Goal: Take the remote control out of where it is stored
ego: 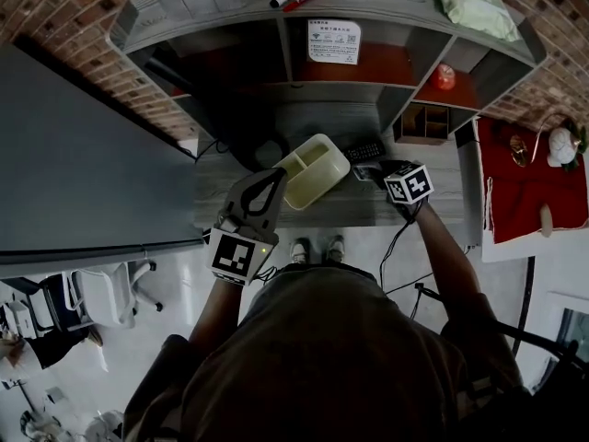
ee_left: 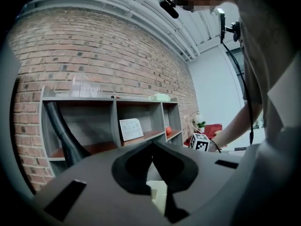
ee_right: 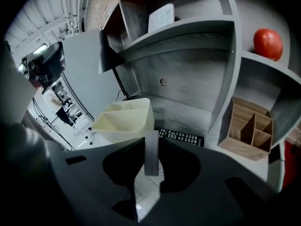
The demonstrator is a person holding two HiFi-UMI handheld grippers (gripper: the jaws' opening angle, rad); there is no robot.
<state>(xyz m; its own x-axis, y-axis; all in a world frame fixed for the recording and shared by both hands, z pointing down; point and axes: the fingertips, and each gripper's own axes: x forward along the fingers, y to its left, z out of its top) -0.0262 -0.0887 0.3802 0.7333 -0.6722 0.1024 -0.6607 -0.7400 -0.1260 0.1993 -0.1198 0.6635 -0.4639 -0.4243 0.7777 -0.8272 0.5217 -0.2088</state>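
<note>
The remote control (ee_right: 181,136) lies flat on the desk (ee_right: 188,112) just beyond my right gripper (ee_right: 151,138), right beside the cream bin (ee_right: 127,126) and not inside it. The right gripper tilts down toward the remote, but its jaws seem clamped on a narrow grey bar (ee_right: 151,157) I can't identify, so I judge it isn't free to take the remote. My left gripper (ee_left: 153,144) is clenched tip to tip at the bin's near corner, probably to steady the bin.
</note>
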